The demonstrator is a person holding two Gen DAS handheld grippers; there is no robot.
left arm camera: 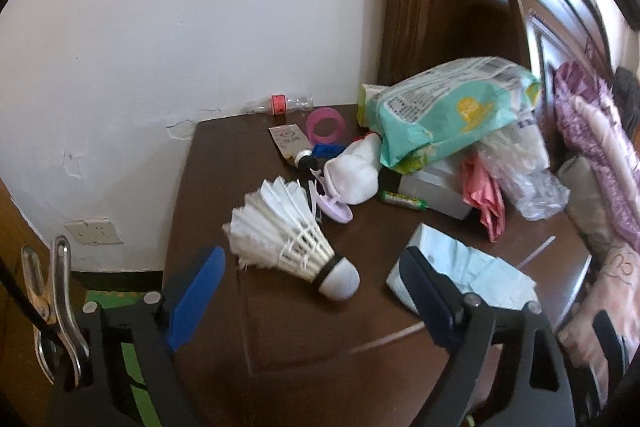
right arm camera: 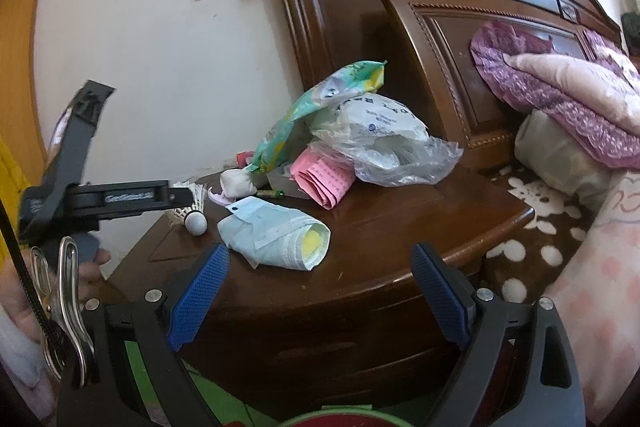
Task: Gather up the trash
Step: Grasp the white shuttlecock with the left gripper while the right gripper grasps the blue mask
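On the dark wooden nightstand [left arm camera: 280, 331] lies a white feather shuttlecock [left arm camera: 296, 239], cork end toward me. It sits between the blue pads of my left gripper [left arm camera: 313, 253], which stands open and touches nothing. A rolled light-blue diaper [right arm camera: 276, 235] lies just ahead of my right gripper [right arm camera: 320, 247], also open and empty, near the nightstand's front edge [right arm camera: 400, 279]. Behind are a teal plastic package [left arm camera: 452, 107], pink folded paper [right arm camera: 324, 179], a clear plastic bag [right arm camera: 400, 155] and a green battery [left arm camera: 404, 201]. The right wrist view shows the left gripper [right arm camera: 188, 197] at the left, above the shuttlecock [right arm camera: 192, 217].
A pink ring [left arm camera: 326, 125], an empty clear bottle [left arm camera: 280, 103] and a white cloth bundle [left arm camera: 356, 171] lie toward the back by the wall. A carved headboard [right arm camera: 440, 27] and a bed with purple and pink pillows [right arm camera: 560, 87] stand at the right. Green flooring [left arm camera: 120, 301] shows at the left.
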